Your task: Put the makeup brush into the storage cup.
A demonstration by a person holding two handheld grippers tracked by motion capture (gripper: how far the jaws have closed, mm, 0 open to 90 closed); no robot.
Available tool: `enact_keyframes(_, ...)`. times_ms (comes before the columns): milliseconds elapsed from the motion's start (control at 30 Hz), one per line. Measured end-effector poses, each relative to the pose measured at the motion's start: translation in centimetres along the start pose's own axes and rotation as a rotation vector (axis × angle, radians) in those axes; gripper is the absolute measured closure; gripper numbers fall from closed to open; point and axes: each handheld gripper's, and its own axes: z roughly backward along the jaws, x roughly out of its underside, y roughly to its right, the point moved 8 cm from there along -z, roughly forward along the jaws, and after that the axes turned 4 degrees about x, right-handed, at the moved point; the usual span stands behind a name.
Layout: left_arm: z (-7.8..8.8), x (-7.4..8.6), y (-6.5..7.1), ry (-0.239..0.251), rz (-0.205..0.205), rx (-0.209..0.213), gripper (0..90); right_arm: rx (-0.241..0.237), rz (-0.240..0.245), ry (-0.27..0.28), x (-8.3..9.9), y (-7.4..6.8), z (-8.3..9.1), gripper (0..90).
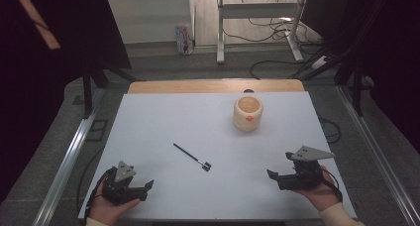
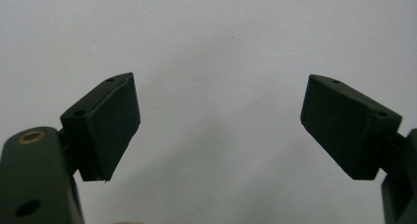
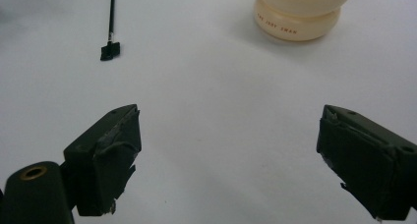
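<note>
Left gripper [image 1: 141,190] is resting at the near-left corner of the white counter [image 1: 163,122], well to the near-left of the cream cup [image 1: 247,113], the person's hand cupping it from below; its fingers [image 2: 105,126] are standing wide apart with bare counter between them, holding nothing. It is probably waiting there so the middle stays free. Moving right: a thin black tool [image 1: 192,157], a slim rod with a small blocky head, is lying flat on the counter to the near-left of the cup, well apart from it, rod running away to the far left and head pointing toward the near edge. It is lying roughly between the two grippers, apart from both, so either could reach it. In the right gripper view the tool [image 3: 111,27] is showing beyond that gripper's fingers with its head nearest, and the cup [image 3: 297,13] is sitting upright farther along, printed lettering near its base. The cup is standing open-mouthed toward the far side, an orange mark on its near wall, a likely receiver for the tool. Right gripper [image 1: 275,178] is hovering near the cup's near-right side, well apart from it, fingers [image 3: 105,155] also spread wide and empty, aimed inward toward the tool.
</note>
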Motion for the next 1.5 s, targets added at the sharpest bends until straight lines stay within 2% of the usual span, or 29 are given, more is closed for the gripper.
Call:
enact_keyframes(333, 0.1, 0.1, -0.1, 0.001, -0.001, -0.001, 15.5, -0.012, -0.015, 0.006, -1.3, -0.3, -0.3, 10.5)
enact_keyframes(533, 0.2, 0.0, -0.2, 0.004, 0.0, -0.004, 15.5, -0.023, -0.006, 0.002, -2.1, -0.6, -0.8, 10.9)
enact_keyframes(833, 0.2, 0.2, -0.9, 0.003, 0.008, -0.015, 15.5, -0.031, -0.01, -0.002, -2.3, -0.3, -1.3, 11.8)
enact_keyframes(933, 0.2, 0.2, -1.0, 0.006, 0.009, -0.017, 15.5, -0.05, -0.009, -0.003, -3.0, -0.9, -1.7, 13.4)
enact_keyframes(1133, 0.0, 0.6, -1.2, -0.012, 0.002, -0.019, 15.6, -0.065, 0.013, -0.043, -4.0, -2.1, -2.8, 14.9)
enact_keyframes(1500, -0.1, 0.7, -1.2, -0.015, 0.001, -0.016, 15.6, -0.082, 0.043, -0.101, -4.6, -3.4, -5.2, 15.1)
